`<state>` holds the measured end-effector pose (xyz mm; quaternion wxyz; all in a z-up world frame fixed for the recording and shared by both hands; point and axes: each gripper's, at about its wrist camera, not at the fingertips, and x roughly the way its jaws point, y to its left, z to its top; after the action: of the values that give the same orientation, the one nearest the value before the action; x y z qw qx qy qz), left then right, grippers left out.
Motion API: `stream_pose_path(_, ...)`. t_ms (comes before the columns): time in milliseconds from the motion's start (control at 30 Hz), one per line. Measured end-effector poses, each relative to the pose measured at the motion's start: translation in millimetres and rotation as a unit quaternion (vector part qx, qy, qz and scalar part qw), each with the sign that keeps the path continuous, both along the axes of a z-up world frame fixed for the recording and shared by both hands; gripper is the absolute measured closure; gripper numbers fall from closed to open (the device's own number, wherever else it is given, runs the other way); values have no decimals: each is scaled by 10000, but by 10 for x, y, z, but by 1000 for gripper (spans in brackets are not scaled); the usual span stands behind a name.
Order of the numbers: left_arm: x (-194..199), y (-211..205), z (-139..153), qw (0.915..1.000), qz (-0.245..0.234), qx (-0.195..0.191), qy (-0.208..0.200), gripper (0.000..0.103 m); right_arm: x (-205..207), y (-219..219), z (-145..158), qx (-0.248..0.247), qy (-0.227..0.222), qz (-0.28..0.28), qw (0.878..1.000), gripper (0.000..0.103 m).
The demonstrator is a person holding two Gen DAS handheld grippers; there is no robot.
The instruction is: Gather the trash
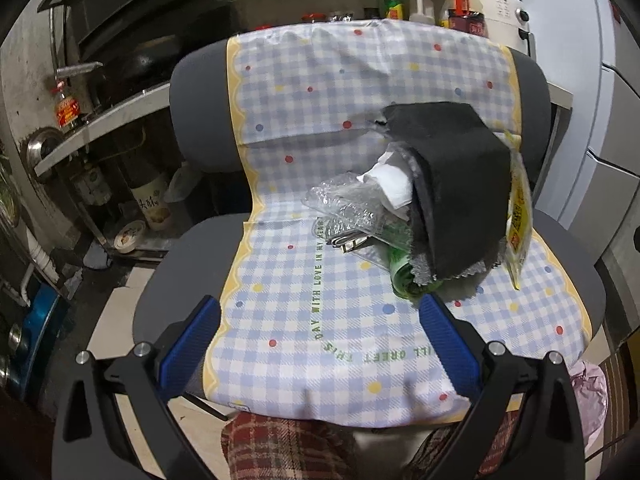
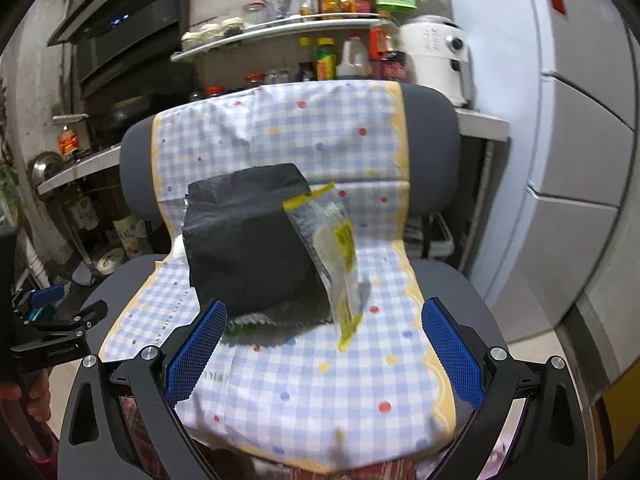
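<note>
A pile of trash lies on a chair seat covered by a blue checked cloth [image 1: 320, 320]. On top is a black sheet [image 1: 460, 184], also in the right wrist view [image 2: 248, 248]. Beside it leans a yellow clear wrapper [image 1: 520, 216], seen too in the right wrist view [image 2: 340, 256]. Under it are crumpled clear plastic [image 1: 348, 208], white paper [image 1: 392, 184] and a green bag [image 1: 404, 276]. My left gripper [image 1: 320, 320] is open and empty, in front of the pile. My right gripper [image 2: 324, 324] is open and empty, just short of the black sheet and wrapper.
The grey chair [image 1: 188, 112] stands before a kitchen counter [image 1: 100, 124] with bottles and shelves [image 2: 280, 36]. A white appliance [image 2: 436, 56] and a fridge [image 2: 580, 120] are at right. Bottles and a tape roll [image 1: 130, 234] sit on the floor at left.
</note>
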<state>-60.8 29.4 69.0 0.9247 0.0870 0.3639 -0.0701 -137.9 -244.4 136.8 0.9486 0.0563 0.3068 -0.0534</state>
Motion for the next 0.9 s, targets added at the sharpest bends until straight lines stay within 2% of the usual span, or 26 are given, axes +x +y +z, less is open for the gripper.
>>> stream_pose_path(133,155,37,-114,9999,-24,-137,-6,7,298,-31,-115,104,55,104,9999,6)
stream_pose_path(233,335,26,-167,9998,16,-192,43,7,560,-13,-275,18,115,179,9998,7)
stream_pose_path(300,429,6,-193,9997,22,-239,60,7,721,9,-416,-206,134,49,9997,8)
stream_pose_path(433,546,-50,-284,9992,-139,-352,157,7,997,-4,-667,-343,288,73,9990,13)
stream_pose_path(500,578,-99,-337,9991,-251,-309,163,7,1146,13,-775,-584,359,87,9976,36)
stream_pose_path(533,593,-120,-351,9990,-278,-299,171,7,1209,27,-821,-703,395,54,9967,41)
stream_pose_path(633,608,-162,-385,9985,-368,-363,184,7,1355,32,-920,-846,377,-2,9957,42)
stream_pose_path(700,592,-195,-385,9976,-506,-438,197,7,1349,24,-913,-930,243,-32,9954,51)
stream_pose_path(733,583,-213,-373,9970,-582,-474,182,7,1317,11,-896,-904,174,-44,9957,65)
stream_pose_path(767,569,-232,-361,9966,-646,-489,153,7,1262,-24,-863,-836,105,-86,9964,84)
stream_pose_path(800,554,-254,-344,9962,-710,-493,109,7,1199,-70,-822,-730,43,-126,9972,95)
stream_pose_path(900,504,-318,-275,9945,-894,-553,11,7,889,-278,-620,-390,-212,-393,9982,100)
